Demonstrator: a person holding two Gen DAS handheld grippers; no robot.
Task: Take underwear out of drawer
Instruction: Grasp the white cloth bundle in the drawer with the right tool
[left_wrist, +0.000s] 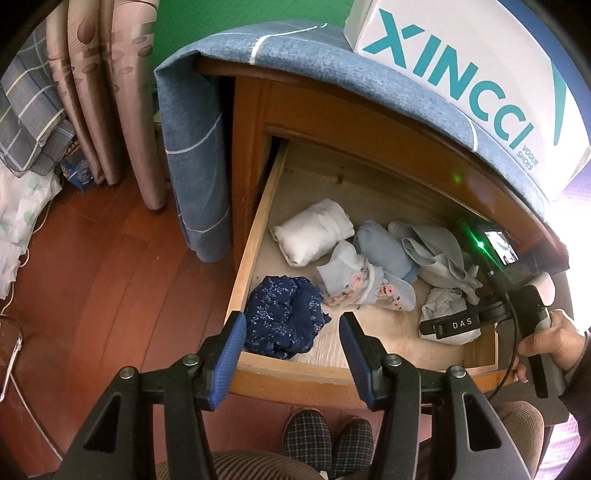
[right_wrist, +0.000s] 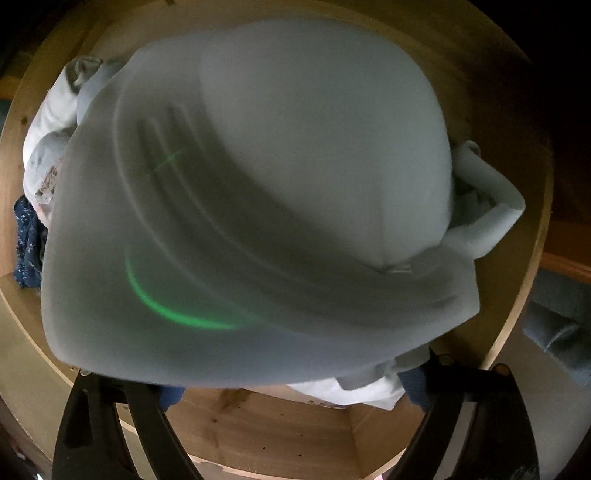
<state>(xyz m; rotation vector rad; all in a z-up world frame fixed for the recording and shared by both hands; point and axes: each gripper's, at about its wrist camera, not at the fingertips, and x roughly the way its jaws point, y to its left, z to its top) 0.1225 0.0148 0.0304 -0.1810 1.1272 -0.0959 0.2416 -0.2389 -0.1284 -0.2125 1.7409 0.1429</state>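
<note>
A: So, nearest to us, we are holding the left claw (left_wrist: 291, 354) with its blue pads spread wide and nothing between them, hovering just above the front edge of the drawer (left_wrist: 255, 236).

B: And right beyond those pads we are seeing the navy floral piece (left_wrist: 282, 317) lying bunched in the front left corner of the drawer.

A: Over on the right, we are reaching the right claw (left_wrist: 448, 326) down into the drawer, onto a crumpled pale grey piece of underwear (left_wrist: 443, 306).

B: From the right wrist view, that pale grey fabric (right_wrist: 258, 206) is filling nearly the whole frame and blurring, draped over the fingers, so we cannot tell whether the claw is clamped on it or not.

A: Further in, we are looking at a pale blue piece with pink flowers (left_wrist: 354, 282) in the middle, a white folded piece (left_wrist: 314, 230) behind it, and a light blue heap (left_wrist: 424, 247) to the right.

B: Farthest off, a blue cloth (left_wrist: 258, 40) is covering the cabinet top, and a white XINCCI shoe box (left_wrist: 480, 81) is sitting on it.
</note>
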